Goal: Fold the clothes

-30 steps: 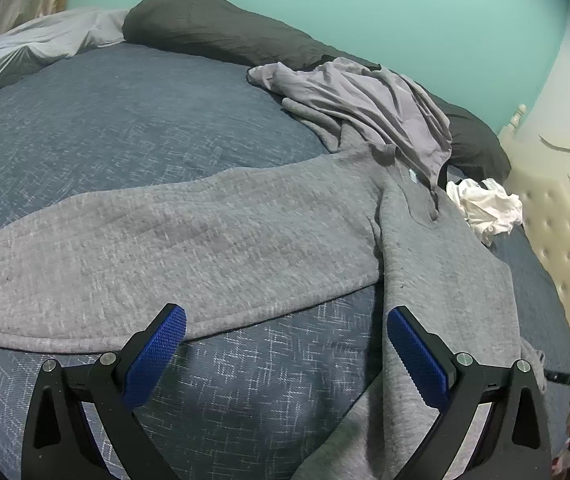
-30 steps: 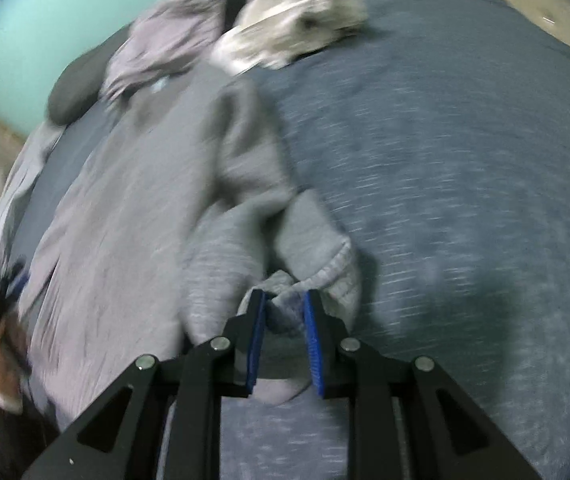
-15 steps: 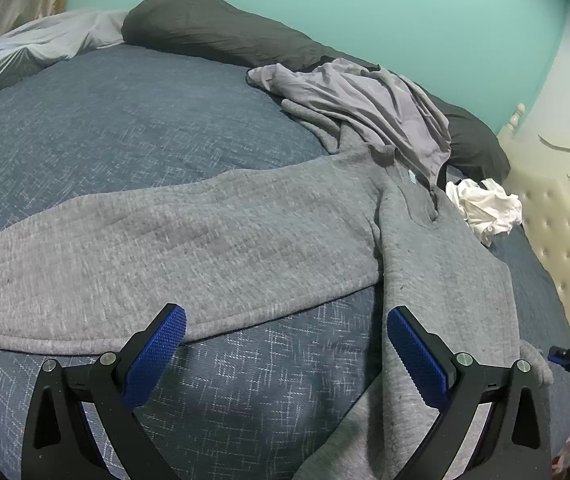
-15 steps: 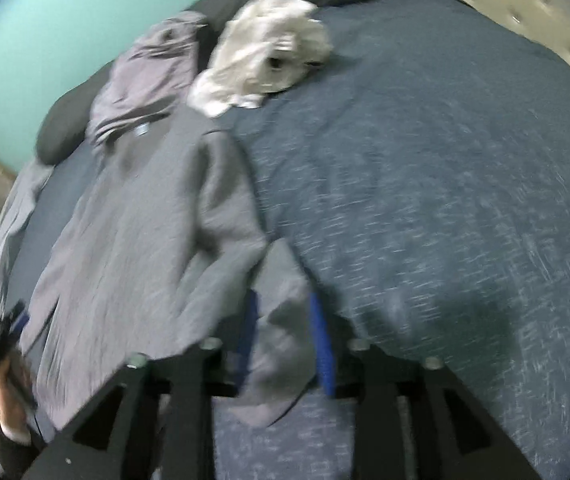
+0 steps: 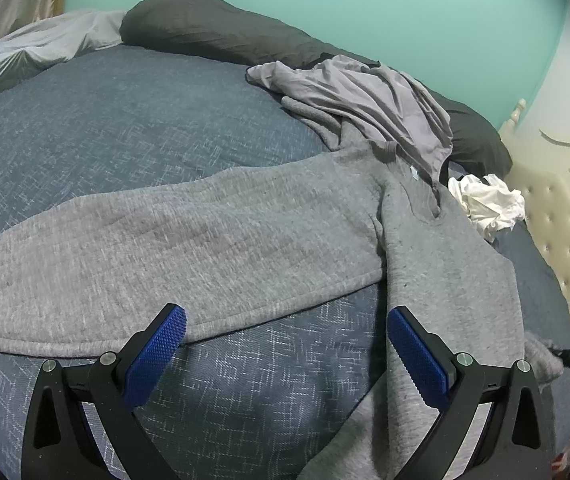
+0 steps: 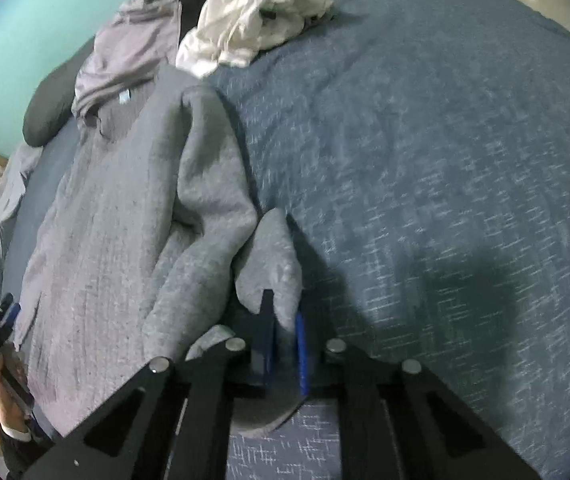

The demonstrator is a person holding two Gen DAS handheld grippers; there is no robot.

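Observation:
A grey sweatshirt lies spread on the blue bedspread, one long sleeve stretched out to the left. My left gripper hovers open just below that sleeve's lower edge, over bare bedspread, with nothing between its blue pads. In the right wrist view the sweatshirt runs up the left side and its other sleeve bends down to a cuff. My right gripper is closing its jaws on that cuff, and the pads pinch the cloth.
A lilac garment lies crumpled over the sweatshirt's collar, and a white bundle of cloth sits beside it. A dark pillow lines the far edge by the teal wall. A tufted headboard stands at the right.
The right gripper shifted sideways with the cuff, its jaws widened briefly and then narrowed on the cloth again, and the bunched sleeve drew out straighter. The left gripper stayed still.

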